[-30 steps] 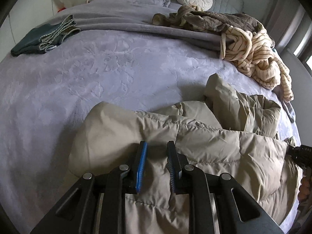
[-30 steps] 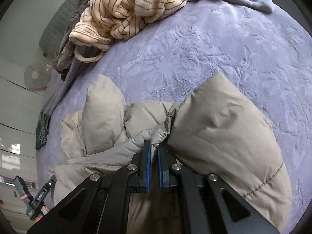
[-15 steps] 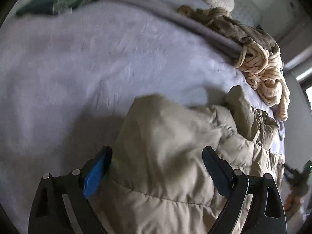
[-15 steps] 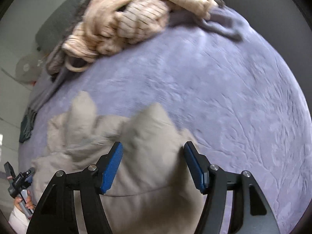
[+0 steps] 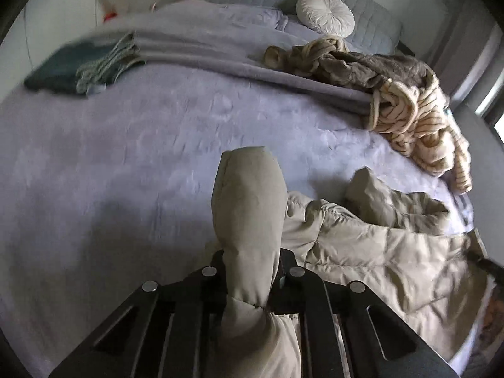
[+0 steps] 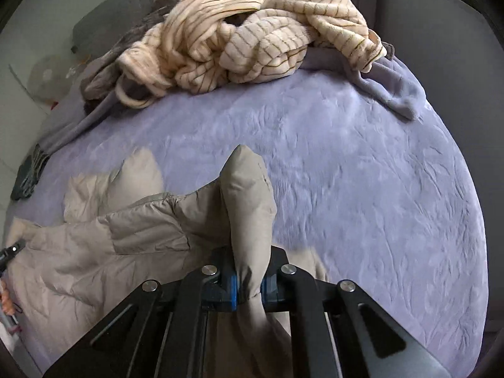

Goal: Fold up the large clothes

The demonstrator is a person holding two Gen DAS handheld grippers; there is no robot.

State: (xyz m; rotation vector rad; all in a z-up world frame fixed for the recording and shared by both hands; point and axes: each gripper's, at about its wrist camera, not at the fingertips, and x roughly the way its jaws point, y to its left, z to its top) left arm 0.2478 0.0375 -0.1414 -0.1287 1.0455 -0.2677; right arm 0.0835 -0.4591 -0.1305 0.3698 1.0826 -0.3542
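Jaws of both grippers, spread wide 0.5 s ago, now pinch the beige puffer jacket (image 5: 387, 252).

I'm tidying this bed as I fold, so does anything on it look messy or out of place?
Yes. A cream striped fleece garment lies crumpled in a heap at the far edge of the bed, tangled with a brown fuzzy one. The beige puffer jacket is bunched, pinched by both the left gripper and right gripper.

Lighting was soft, dim daylight from a window (image 5: 494, 116) at the right edge. Fisheye distortion curved the bed (image 5: 126, 157) and blackened the corners. Motion blur smeared the left view's far-left corner; the puffer jacket (image 5: 249, 214) cast a soft shadow leftward
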